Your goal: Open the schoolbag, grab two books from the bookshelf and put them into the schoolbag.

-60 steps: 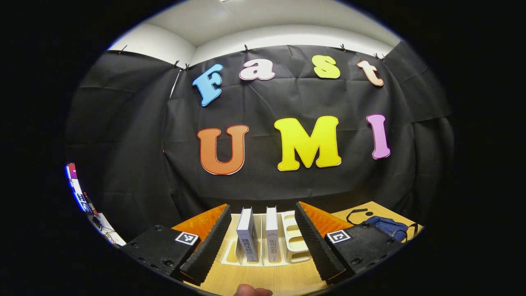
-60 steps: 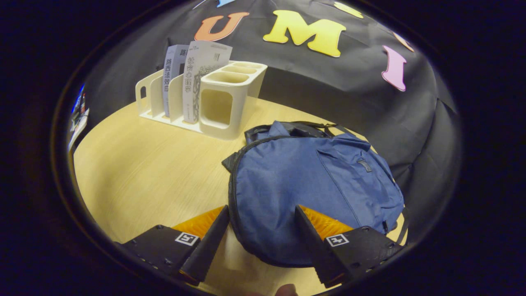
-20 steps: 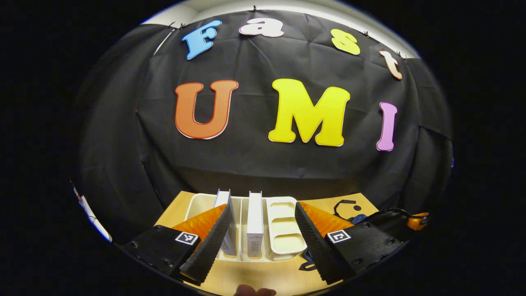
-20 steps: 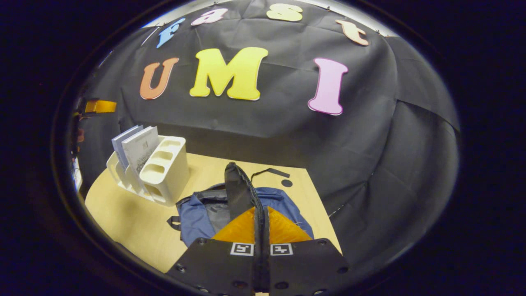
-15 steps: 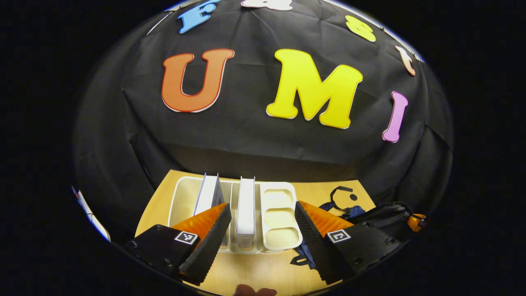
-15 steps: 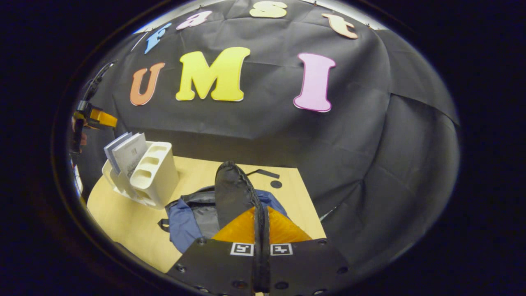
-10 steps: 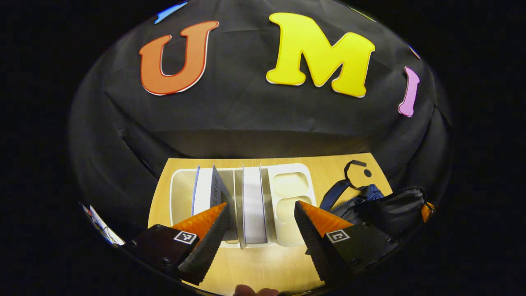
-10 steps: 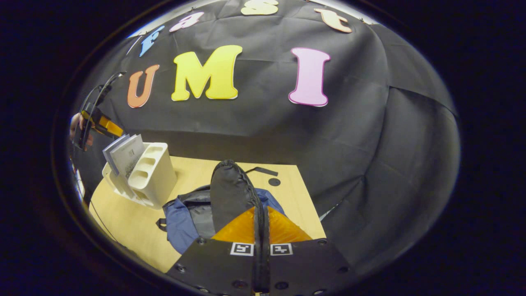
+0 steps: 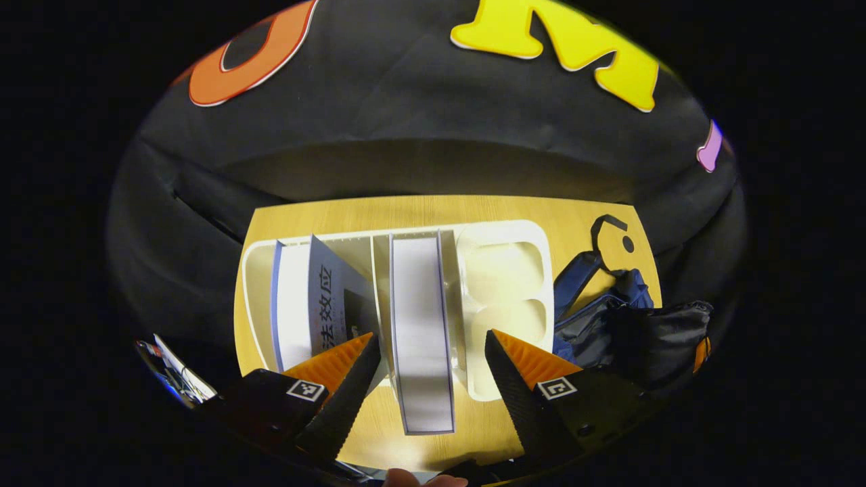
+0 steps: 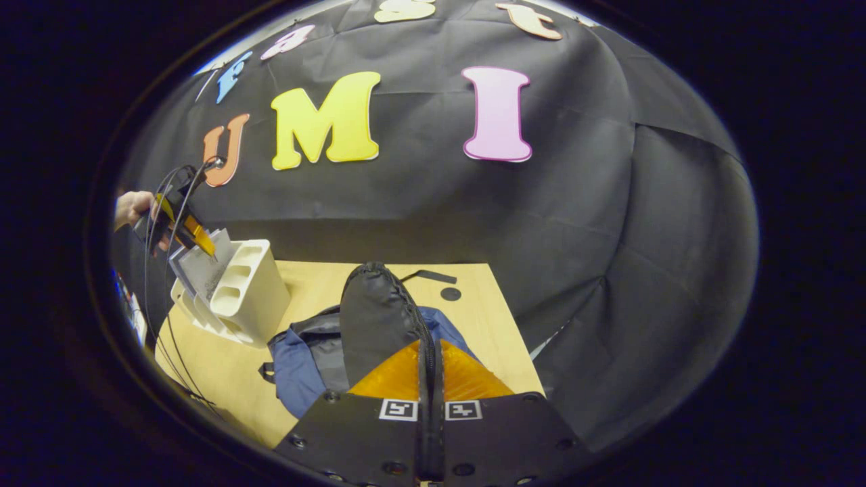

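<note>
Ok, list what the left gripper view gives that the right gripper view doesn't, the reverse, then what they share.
Left gripper view: a top-down look into the slots of the bookshelf, with the left gripper open over the upright book and the other book leaning beside it.
Right gripper view: the right gripper shut on the lifted black flap of the schoolbag, and a hand holding the left gripper at the books.
Shared: bookshelf, books, schoolbag, wooden table.
</note>
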A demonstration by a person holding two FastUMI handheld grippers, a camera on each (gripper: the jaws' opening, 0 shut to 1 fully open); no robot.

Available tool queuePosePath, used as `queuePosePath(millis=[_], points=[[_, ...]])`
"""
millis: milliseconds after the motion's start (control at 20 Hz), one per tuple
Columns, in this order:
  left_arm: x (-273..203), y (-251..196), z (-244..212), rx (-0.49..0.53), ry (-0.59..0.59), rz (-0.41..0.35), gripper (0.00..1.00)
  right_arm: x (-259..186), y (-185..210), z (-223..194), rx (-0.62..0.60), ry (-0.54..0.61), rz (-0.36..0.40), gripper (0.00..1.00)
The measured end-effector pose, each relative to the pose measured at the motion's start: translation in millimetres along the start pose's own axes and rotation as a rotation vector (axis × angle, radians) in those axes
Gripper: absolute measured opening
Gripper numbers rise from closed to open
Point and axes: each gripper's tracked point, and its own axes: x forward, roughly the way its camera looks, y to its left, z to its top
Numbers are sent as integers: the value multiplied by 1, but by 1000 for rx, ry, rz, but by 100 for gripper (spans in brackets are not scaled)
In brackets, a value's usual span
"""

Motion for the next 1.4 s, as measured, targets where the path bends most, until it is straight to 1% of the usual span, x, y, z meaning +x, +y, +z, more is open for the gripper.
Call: queuePosePath(millis=[100,150,200,450,550,650,750,800,850,950,1100,1150,1250,1400], points=[[7,5,-8,-6,59,10,98,0,-2,-1,11,5,2,0],[9,6,-10,-2,85,17,96,1,-2,-1,13,5,2,2],[11,7,-12,5,104,23,94,2,-1,-3,16,6,4,0],[14,7,-21,26,200,40,81,1,-3,-5,23,5,2,0],[16,6,-24,28,221,46,73,2,-4,-6,24,4,0,0],[17,4,-26,23,230,49,71,0,-5,-8,30,3,-2,0],[17,7,-25,15,232,61,62,-1,-5,-8,35,1,-3,0],[17,8,-26,7,237,67,50,0,-4,-9,37,1,-1,0],[14,10,-29,5,245,68,48,0,-3,-9,38,1,-1,0],[7,9,-33,-14,245,63,46,0,-2,-8,37,-1,1,0],[-18,17,-33,14,218,67,42,1,2,-8,26,-2,-1,0],[-28,20,-34,29,198,65,43,0,4,-7,24,-1,0,0],[-55,22,-36,32,139,43,43,1,7,-6,21,-2,-2,0],[-103,24,-48,20,75,-12,41,-2,12,-6,18,-3,-5,0]])
